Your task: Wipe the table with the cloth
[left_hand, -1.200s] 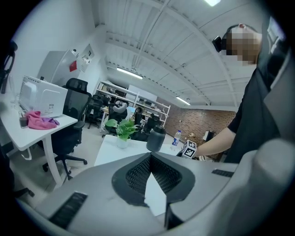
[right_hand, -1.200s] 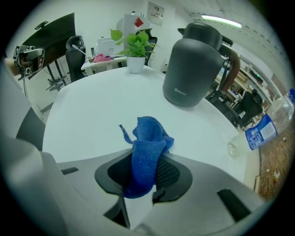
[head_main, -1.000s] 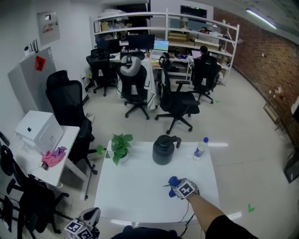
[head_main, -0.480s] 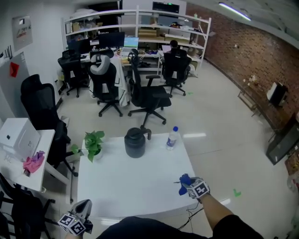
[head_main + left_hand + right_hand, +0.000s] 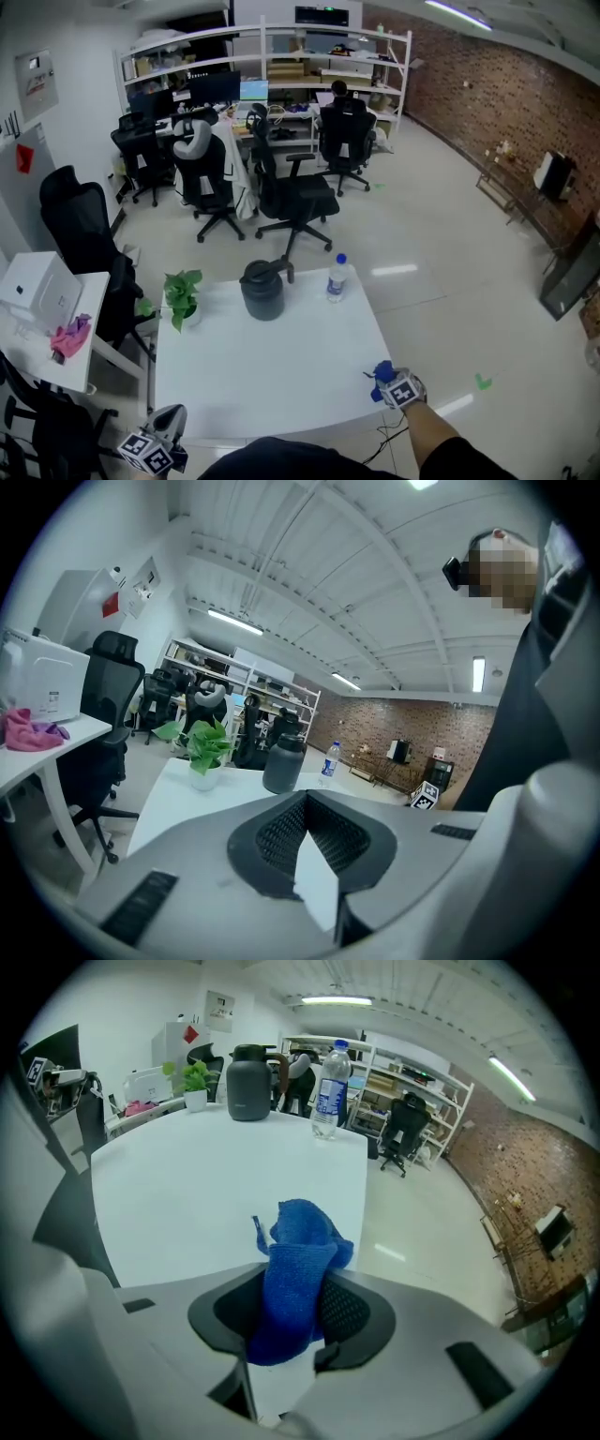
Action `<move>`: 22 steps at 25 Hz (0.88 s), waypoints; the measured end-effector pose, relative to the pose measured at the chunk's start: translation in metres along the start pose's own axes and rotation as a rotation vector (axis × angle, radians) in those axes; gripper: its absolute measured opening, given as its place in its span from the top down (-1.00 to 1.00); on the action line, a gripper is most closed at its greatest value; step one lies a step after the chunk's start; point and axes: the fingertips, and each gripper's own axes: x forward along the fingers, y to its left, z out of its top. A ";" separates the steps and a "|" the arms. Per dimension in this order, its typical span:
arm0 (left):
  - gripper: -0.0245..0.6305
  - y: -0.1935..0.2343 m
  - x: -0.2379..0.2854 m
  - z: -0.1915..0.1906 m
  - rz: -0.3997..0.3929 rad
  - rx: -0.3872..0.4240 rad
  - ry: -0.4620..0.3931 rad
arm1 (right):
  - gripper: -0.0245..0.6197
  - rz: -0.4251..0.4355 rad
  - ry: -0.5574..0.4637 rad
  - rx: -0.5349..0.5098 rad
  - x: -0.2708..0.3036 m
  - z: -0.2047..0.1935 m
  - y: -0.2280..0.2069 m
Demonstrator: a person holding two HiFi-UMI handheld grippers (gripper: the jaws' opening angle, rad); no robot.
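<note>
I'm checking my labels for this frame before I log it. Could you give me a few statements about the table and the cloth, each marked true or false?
1. The blue terry cloth lies flat on the white table. False: it sits between the jaws of the right gripper, which have just been opening.
2. The dark grey jug stands between the potted green plant and the clear plastic bottle. True.
3. The clear plastic bottle lies on its side. False: it stands upright.
4. In the head view, the right gripper is at the table's right edge. True.
</note>
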 end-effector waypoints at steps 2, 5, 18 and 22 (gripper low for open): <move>0.93 -0.002 -0.001 -0.002 0.004 -0.001 0.005 | 0.34 0.019 -0.013 0.023 0.000 0.002 -0.001; 0.93 -0.001 -0.002 0.000 0.003 0.004 0.000 | 0.06 0.030 -0.055 0.074 -0.012 0.015 -0.006; 0.93 0.022 -0.003 0.005 -0.001 -0.001 -0.068 | 0.98 0.551 -0.641 0.264 -0.137 0.169 0.119; 0.93 0.024 -0.003 0.001 0.000 -0.007 -0.070 | 0.90 0.628 -0.748 0.318 -0.142 0.184 0.146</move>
